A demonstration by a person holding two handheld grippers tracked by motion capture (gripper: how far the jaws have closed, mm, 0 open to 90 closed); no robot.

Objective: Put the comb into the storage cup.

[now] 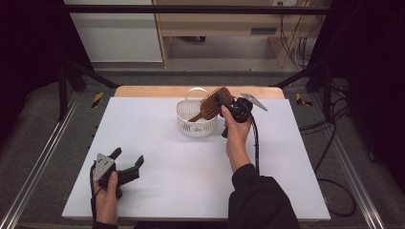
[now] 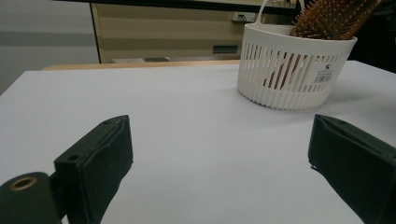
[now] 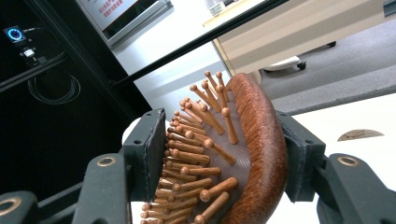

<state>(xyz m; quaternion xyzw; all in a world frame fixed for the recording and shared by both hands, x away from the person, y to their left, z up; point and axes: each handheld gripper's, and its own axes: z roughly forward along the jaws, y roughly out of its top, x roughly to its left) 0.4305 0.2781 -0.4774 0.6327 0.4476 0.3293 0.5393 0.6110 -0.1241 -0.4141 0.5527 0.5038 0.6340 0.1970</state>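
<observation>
The hairbrush (image 3: pixel 261 154) looks like polished reddish wood, its back smooth and faintly glossy, with round-tipped wooden pins set in a matt, fine-textured dark cushion. The basket (image 2: pixel 294 70) is white slotted plastic with a smooth, slightly shiny rim and a small printed paper label. The worktop (image 1: pixel 157 143) is covered in a matt pale sheet with a bare wooden edge at the far side, and the right tool (image 3: pixel 219 158) has matt black plastic jaws with brass-coloured metal rivets.
</observation>
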